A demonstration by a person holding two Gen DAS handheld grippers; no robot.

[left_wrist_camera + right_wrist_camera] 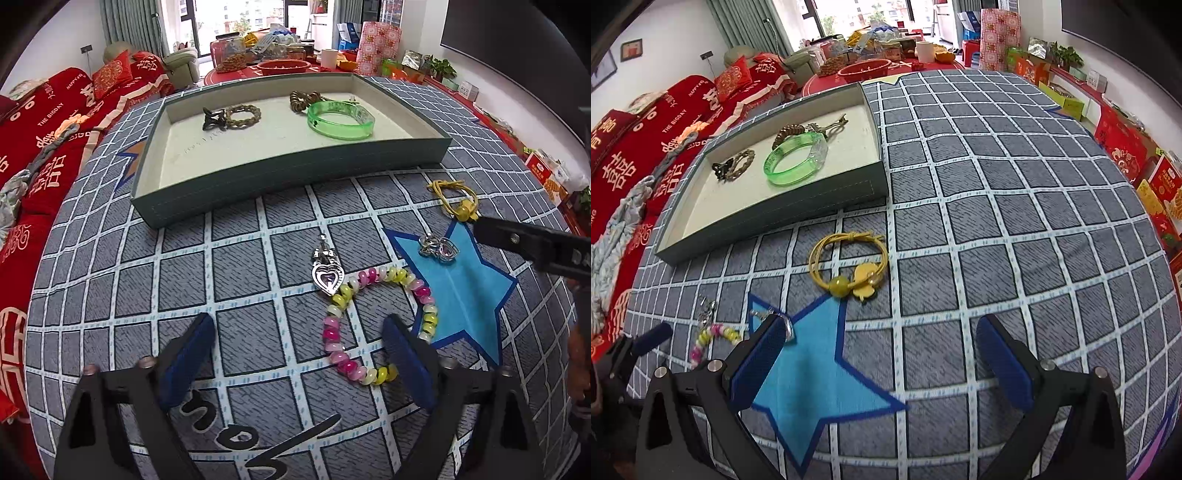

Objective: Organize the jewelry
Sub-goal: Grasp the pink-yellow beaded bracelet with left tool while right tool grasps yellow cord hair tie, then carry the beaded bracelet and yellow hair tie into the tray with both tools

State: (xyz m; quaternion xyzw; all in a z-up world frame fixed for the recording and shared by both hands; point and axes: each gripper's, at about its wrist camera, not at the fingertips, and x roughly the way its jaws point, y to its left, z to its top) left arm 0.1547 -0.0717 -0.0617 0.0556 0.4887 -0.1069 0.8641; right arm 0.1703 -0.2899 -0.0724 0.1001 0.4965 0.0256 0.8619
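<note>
Both grippers spread wide, holding nothing. Left gripper (pixel 299 345) hovers low over the checked cloth (pixel 236 258) covering the desk; beaded bracelet (pixel 380 321), pink/yellow/white, lies just ahead, its right finger (pixel 406 362) overlapping the loop's lower right. Silver heart pendant (pixel 327 271) touches the bracelet's upper left. Small silver charm with pink stone (pixel 439 247) sits on the blue star patch (pixel 461 291), to the bracelet's right. Right gripper (pixel 879 354) hovers over the star patch too; yellow cord bracelet (pixel 851 262) with bead and yellow charm lies just ahead of it, near the star's top point, apart from both fingers. Grey tray (pixel 288 173) sits toward the desk's far edge, left of centre. In the tray: green translucent bangle (pixel 340 120) right of middle, brown coiled hair tie (pixel 304 99) just behind it, braided brown bracelet (pixel 242 116) left, touching a dark clip (pixel 213 119). Red bedding (pixel 44 147) lies beyond the desk's left edge.
</note>
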